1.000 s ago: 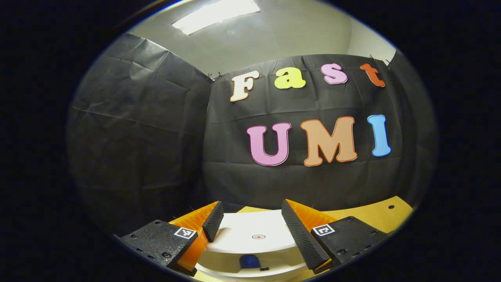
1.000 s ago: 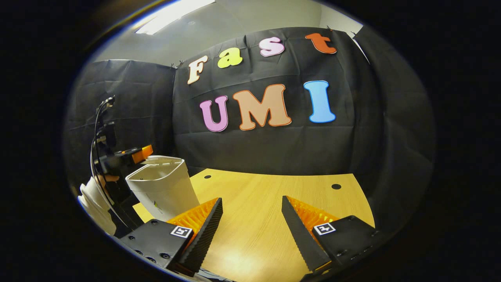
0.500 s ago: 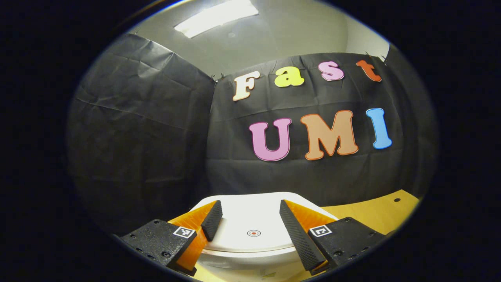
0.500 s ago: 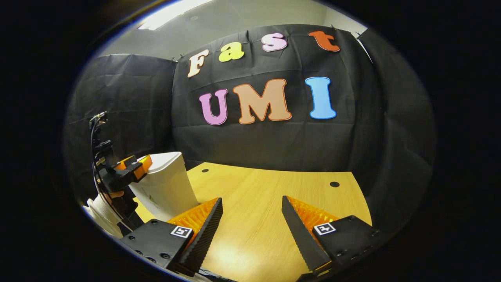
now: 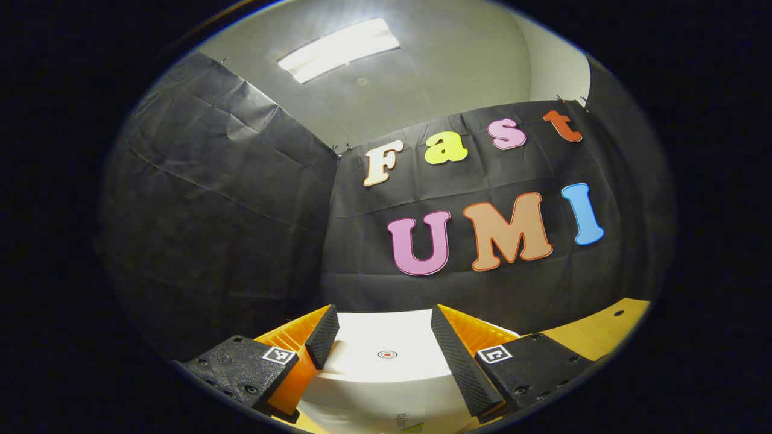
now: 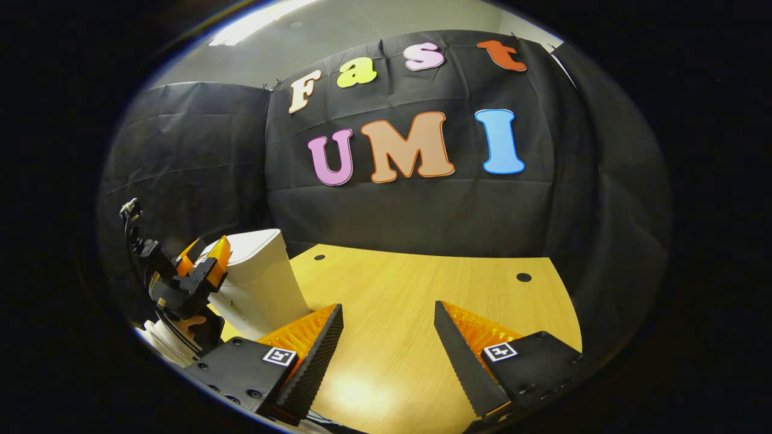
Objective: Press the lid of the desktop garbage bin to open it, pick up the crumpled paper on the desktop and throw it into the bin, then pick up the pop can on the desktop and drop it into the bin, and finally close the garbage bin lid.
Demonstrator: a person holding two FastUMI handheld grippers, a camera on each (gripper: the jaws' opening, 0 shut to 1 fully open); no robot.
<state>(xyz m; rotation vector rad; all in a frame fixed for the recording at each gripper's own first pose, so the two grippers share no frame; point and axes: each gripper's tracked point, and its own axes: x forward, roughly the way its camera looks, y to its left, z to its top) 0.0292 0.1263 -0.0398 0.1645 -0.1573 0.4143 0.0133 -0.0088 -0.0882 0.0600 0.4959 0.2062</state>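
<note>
the white plastic desktop garbage bin (image 6: pixel 259 283) stands upright near the left edge of the light wooden desktop (image 6: pixel 416 313), close to the black cloth wall. its flat white lid (image 5: pixel 386 349) is shut flush on top, with a small red ring-shaped target mark (image 5: pixel 386 354) at the middle.

Your booth surroundings

A wooden tabletop (image 6: pixel 422 313) is lying under you, two dark holes (image 6: pixel 523 277) showing near its far edge; a ceiling light panel (image 5: pixel 338 49) is glowing overhead.
</note>
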